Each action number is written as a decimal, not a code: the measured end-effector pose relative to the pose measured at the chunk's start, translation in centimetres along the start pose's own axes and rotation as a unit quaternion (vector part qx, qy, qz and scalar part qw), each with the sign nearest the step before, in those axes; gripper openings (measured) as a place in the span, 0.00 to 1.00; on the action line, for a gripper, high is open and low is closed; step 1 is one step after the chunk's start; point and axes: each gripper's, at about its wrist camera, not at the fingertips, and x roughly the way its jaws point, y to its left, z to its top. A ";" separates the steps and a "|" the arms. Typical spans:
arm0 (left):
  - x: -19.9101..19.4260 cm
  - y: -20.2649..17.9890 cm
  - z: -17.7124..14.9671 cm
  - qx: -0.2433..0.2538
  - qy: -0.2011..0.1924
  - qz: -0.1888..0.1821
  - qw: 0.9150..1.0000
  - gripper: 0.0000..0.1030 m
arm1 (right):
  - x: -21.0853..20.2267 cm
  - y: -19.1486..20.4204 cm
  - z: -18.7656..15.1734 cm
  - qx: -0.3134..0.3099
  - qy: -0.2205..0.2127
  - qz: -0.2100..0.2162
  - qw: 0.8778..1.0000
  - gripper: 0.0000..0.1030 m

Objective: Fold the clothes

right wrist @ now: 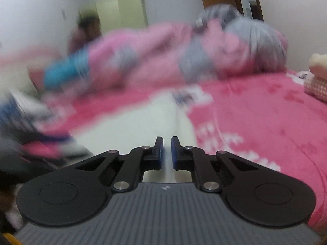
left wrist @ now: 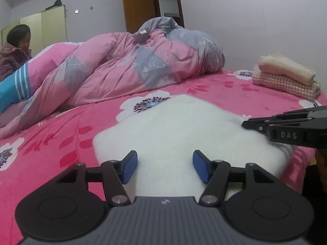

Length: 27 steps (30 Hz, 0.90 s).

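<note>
White and fluffy, the folded garment [left wrist: 184, 134] lies flat on the pink flowered bed sheet [left wrist: 61, 143], near the front edge of the bed. In the left wrist view its long axis runs from the near right side away toward the far left, and one corner points at the flower print on the sheet.

The left gripper [left wrist: 165, 168] hovers just at the near edge of this garment with its jaws spread wide; the blue pads [left wrist: 129, 167] hold nothing between them.

The right gripper [right wrist: 167, 153] has its jaws drawn close together, and a thin ridge of the white cloth [right wrist: 143, 126] stands between the pads. In the left view, the same gripper [left wrist: 247, 125] comes in from the right and its tip touches the right side of the garment. The right wrist view is very blurred, so finer detail cannot be told.

Further back lies a bunched pink and grey quilt [left wrist: 122, 65]. On the far right corner of the bed is a stack of folded clothes [left wrist: 286, 75], cream on top of pink check.
</note>
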 end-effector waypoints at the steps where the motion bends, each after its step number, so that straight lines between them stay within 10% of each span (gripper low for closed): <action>1: 0.0 0.1 -0.1 -0.004 -0.001 -0.001 1.000 0.59 | 0.5 0.0 -0.1 -0.008 0.007 -0.004 1.000 0.07; 8: -0.3 0.3 -0.7 -0.022 -0.011 -0.004 1.000 0.59 | 0.4 2.6 4.7 -0.084 0.000 -0.027 0.996 0.06; 17: -0.4 0.9 -1.1 -0.039 -0.018 -0.016 0.999 0.59 | 7.3 2.8 6.3 -0.157 0.109 -0.029 0.981 0.07; 27: -0.4 1.1 -1.4 -0.049 -0.024 -0.023 0.998 0.59 | 14.7 1.8 8.1 -0.131 0.150 0.009 0.980 0.06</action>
